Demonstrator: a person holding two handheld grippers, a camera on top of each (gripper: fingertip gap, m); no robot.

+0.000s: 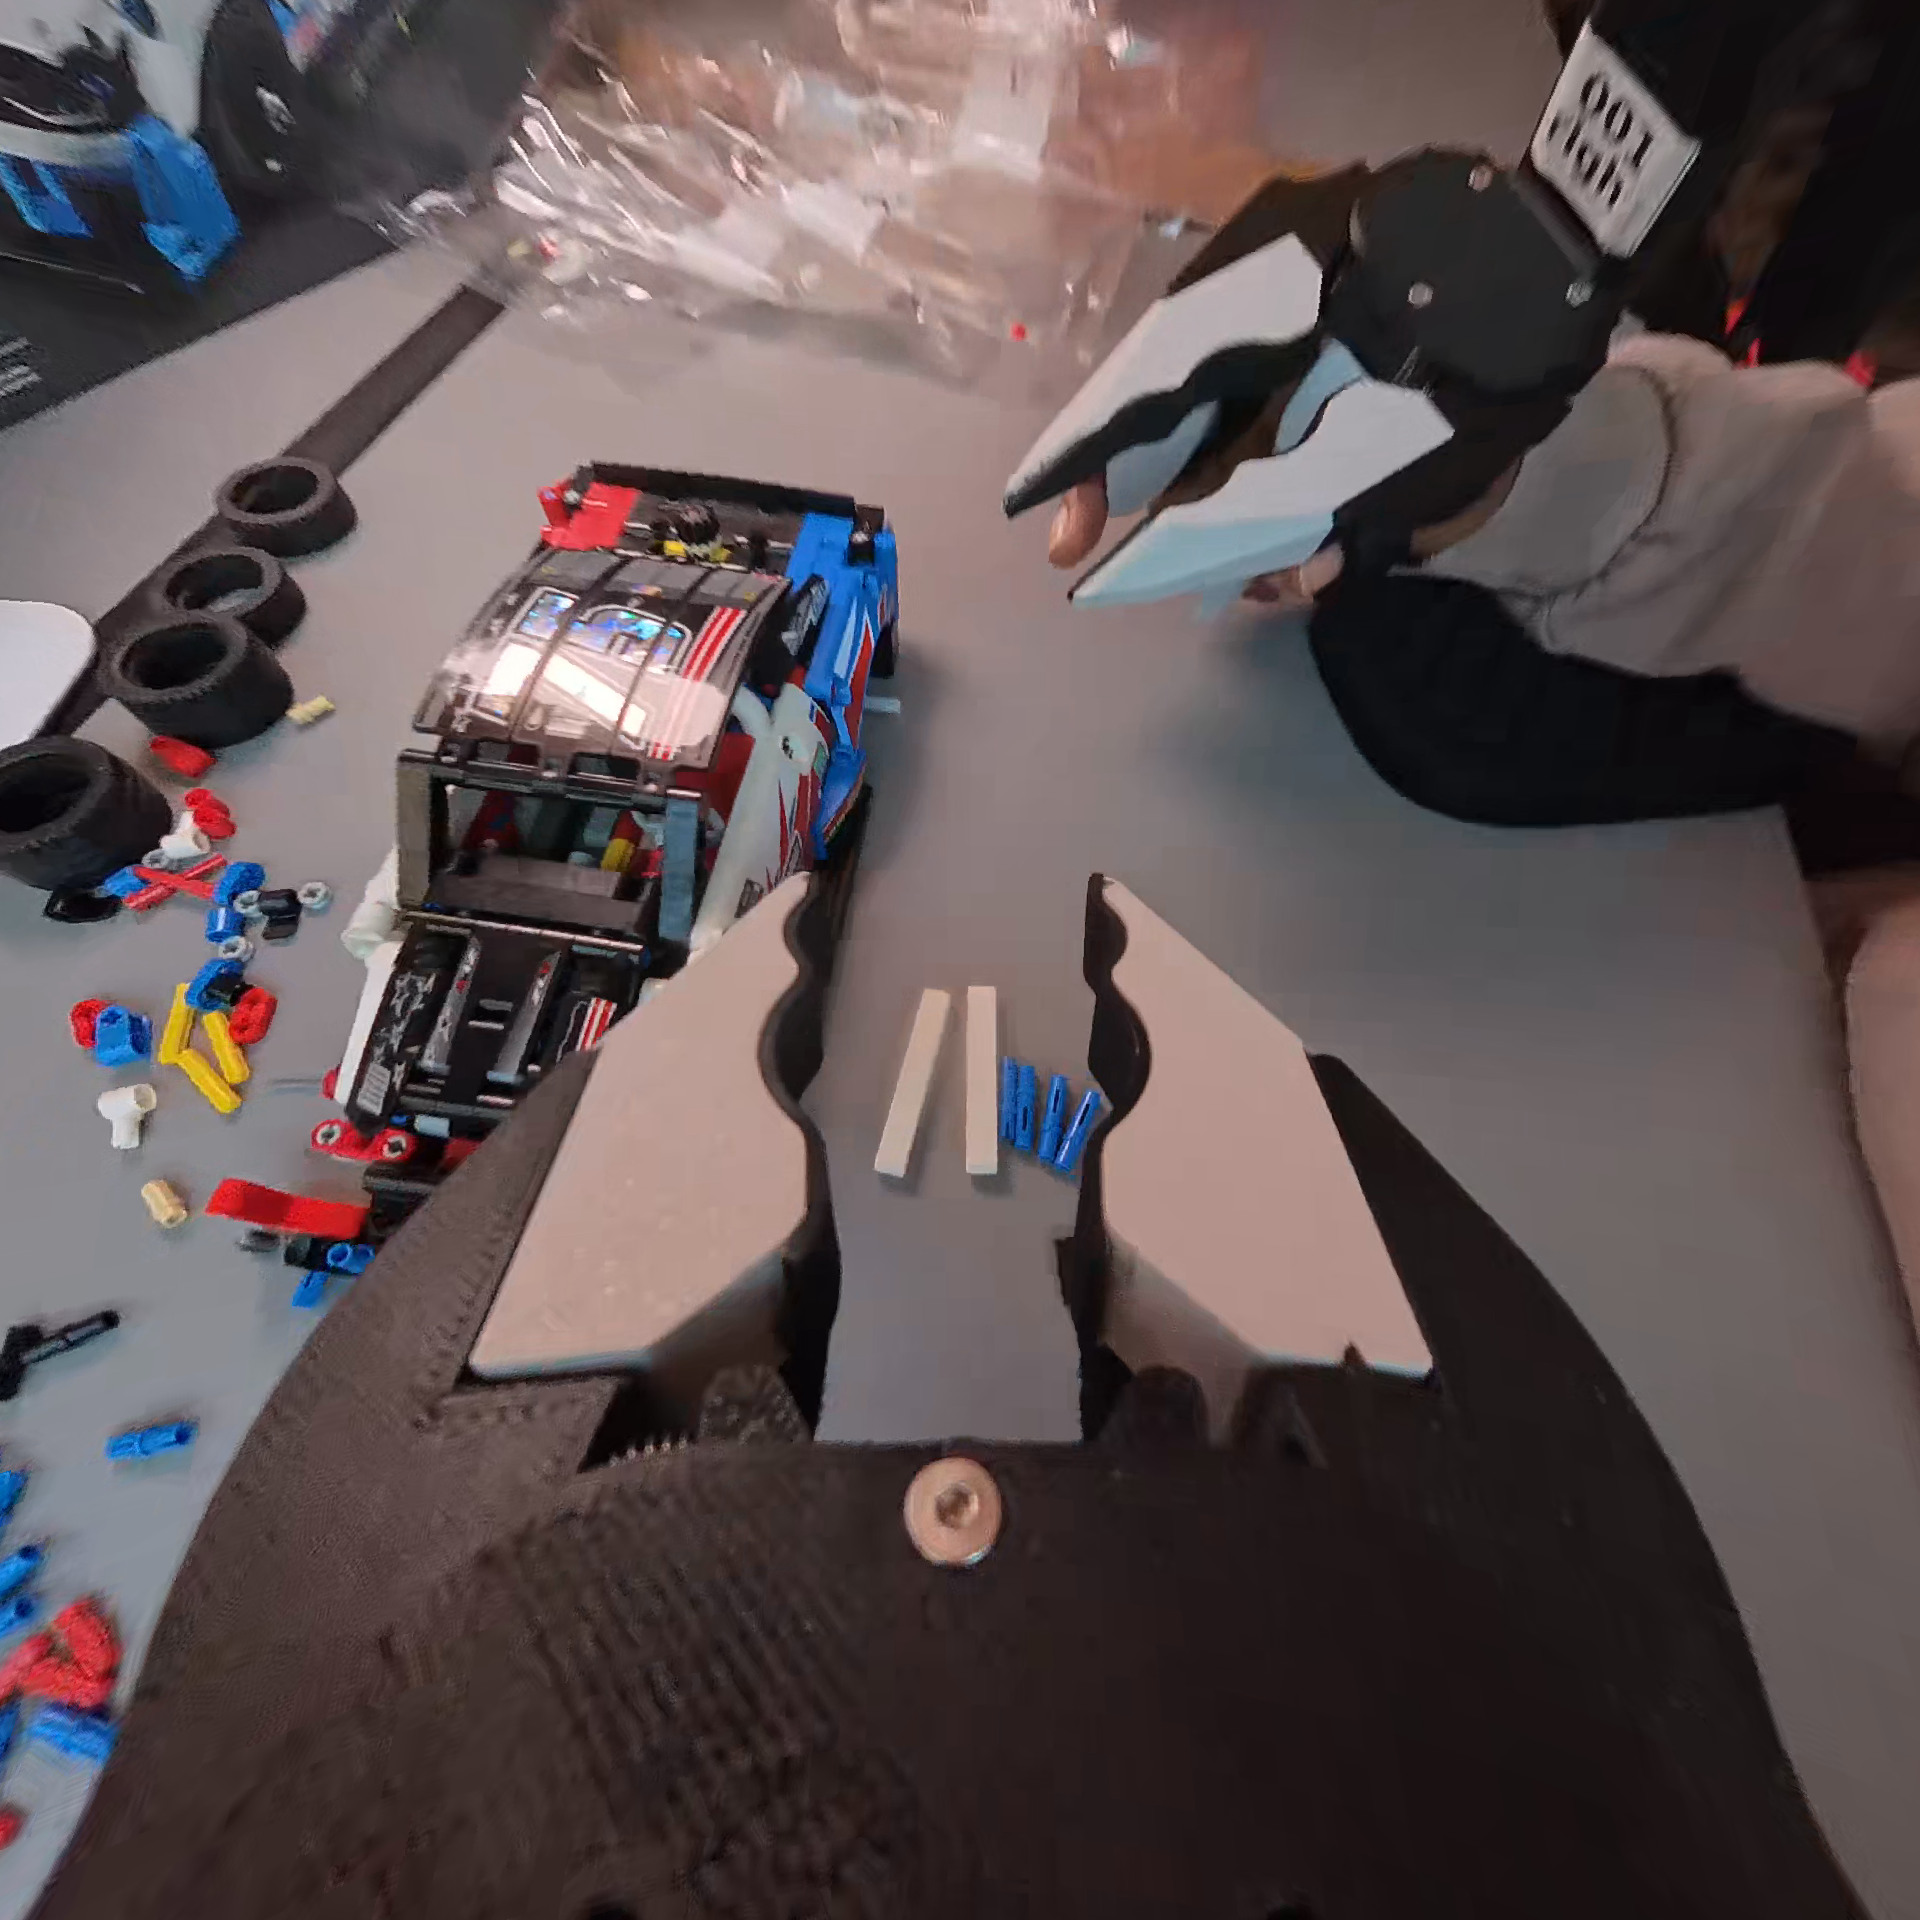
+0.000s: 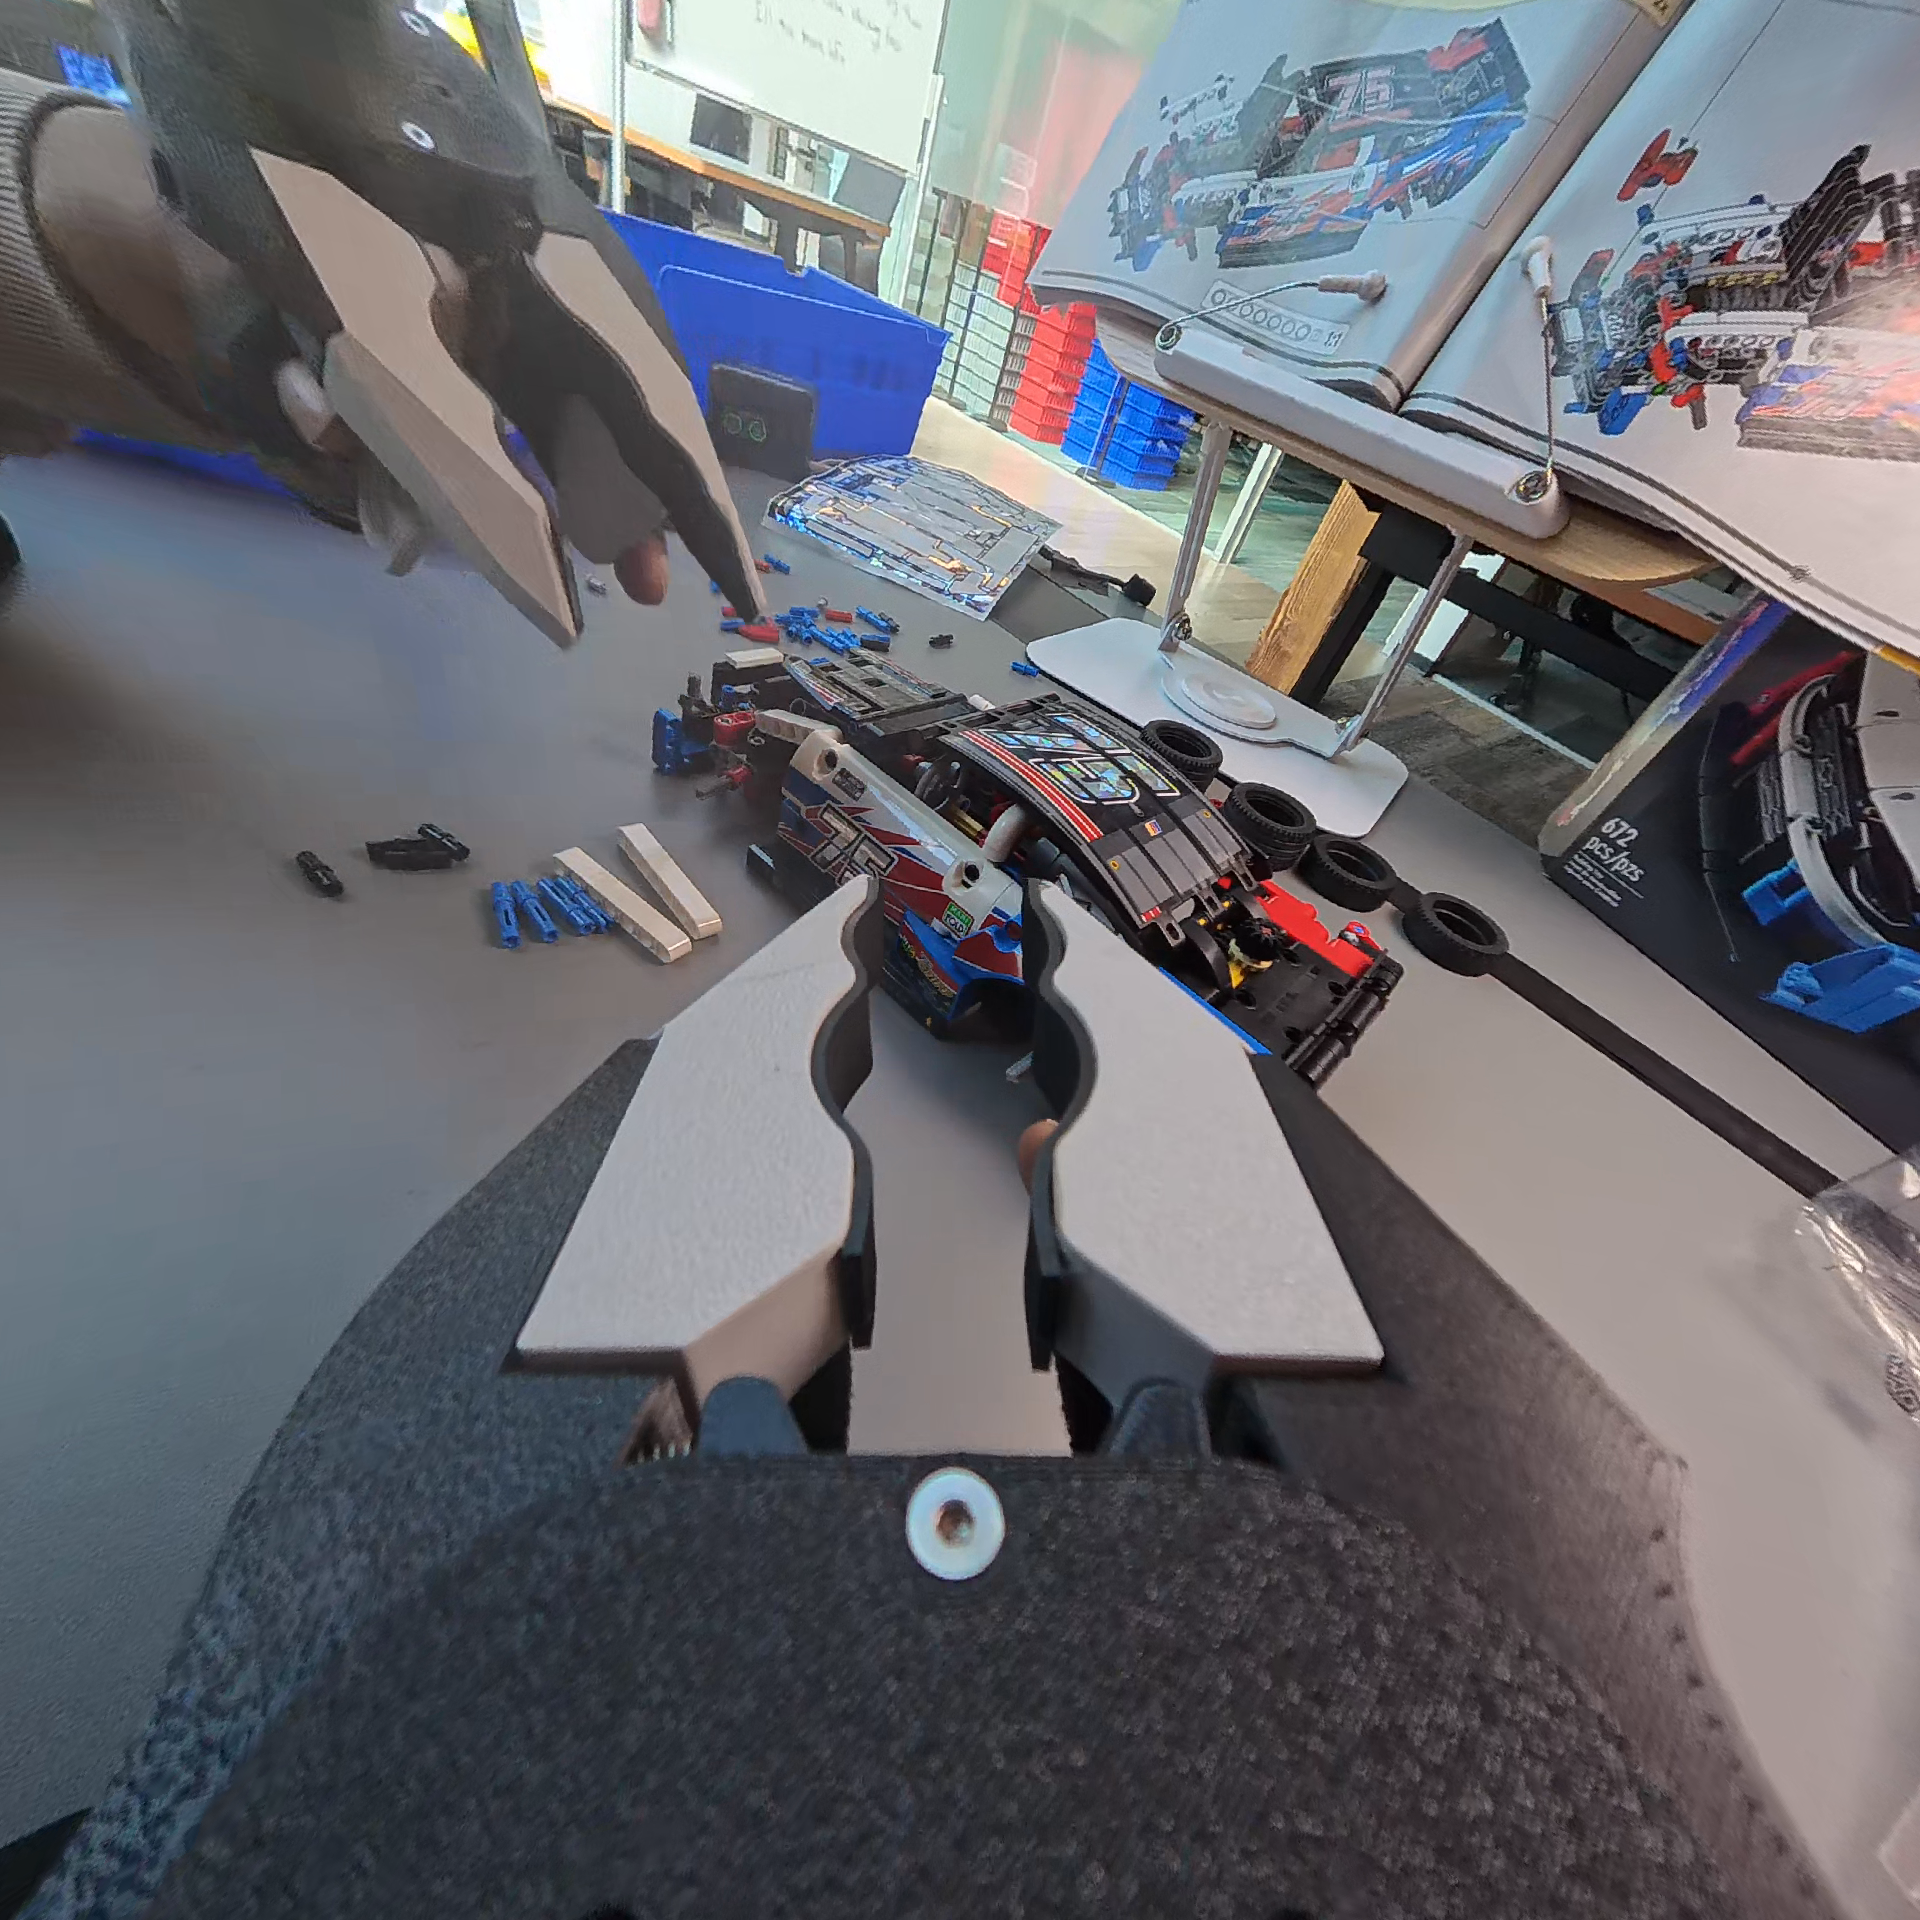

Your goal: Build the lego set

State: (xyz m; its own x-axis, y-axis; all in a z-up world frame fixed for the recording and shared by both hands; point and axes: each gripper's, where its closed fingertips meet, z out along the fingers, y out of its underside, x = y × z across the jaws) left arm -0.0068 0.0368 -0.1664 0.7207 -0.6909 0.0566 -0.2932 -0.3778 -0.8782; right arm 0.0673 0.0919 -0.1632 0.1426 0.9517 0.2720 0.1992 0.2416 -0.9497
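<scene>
The partly built lego car (image 1: 623,810) lies on the grey table, with a black roof and blue, white and red sides; it also shows in the right wrist view (image 2: 1039,831). Two white beams (image 1: 945,1081) and a few blue pins (image 1: 1044,1112) lie beside it. My left gripper (image 1: 951,894) is open and empty, held just above these beams and pins. My right gripper (image 2: 948,894) is open and empty, pointing at the car's blue rear side. Each gripper shows in the other's view: the right one (image 1: 1044,551) and the left one (image 2: 660,621), both held in the air.
Several black tyres (image 1: 197,665) and loose small parts (image 1: 197,987) lie left of the car. Crumpled plastic bags (image 1: 831,177) lie behind it. An instruction booklet on a stand (image 2: 1351,177), the set's box (image 2: 1766,831), a sticker sheet (image 2: 914,530) and black pins (image 2: 416,847) also show.
</scene>
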